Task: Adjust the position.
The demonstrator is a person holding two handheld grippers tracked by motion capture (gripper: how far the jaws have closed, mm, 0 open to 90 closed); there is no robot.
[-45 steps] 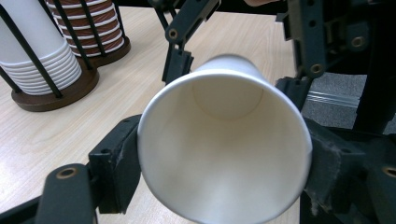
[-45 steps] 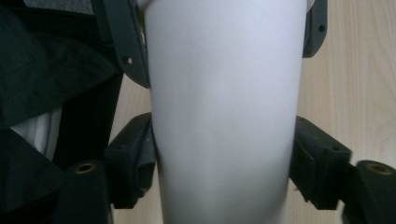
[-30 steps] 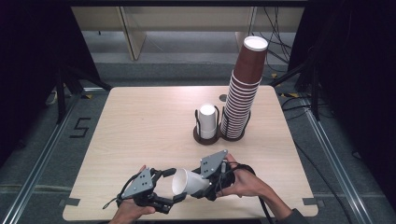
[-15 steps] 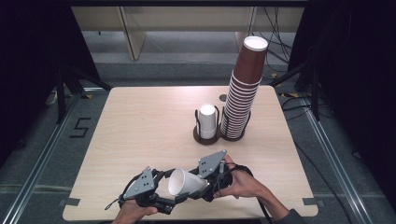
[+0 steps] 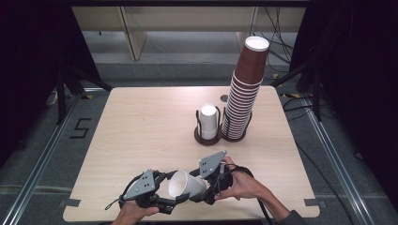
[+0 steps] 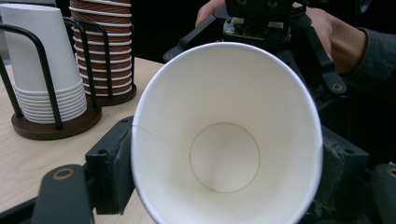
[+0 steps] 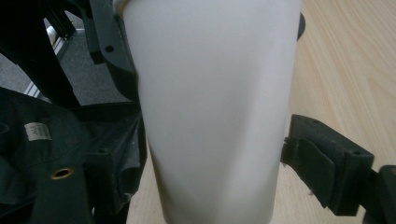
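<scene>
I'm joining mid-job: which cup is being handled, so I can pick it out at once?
Start at the tall brown cup stack at the table's far side, then drop to the near edge. There a white cup lies sideways between both grippers, unlike the upright racked white cups.

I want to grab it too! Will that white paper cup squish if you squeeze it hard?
Probably yes. The white cup looks thin-walled, and its rim is already pressed out of round with a small crease where the left gripper clamps it. It likely weighs very little, since it is empty. Lying on its side, it could roll if dropped.
</scene>
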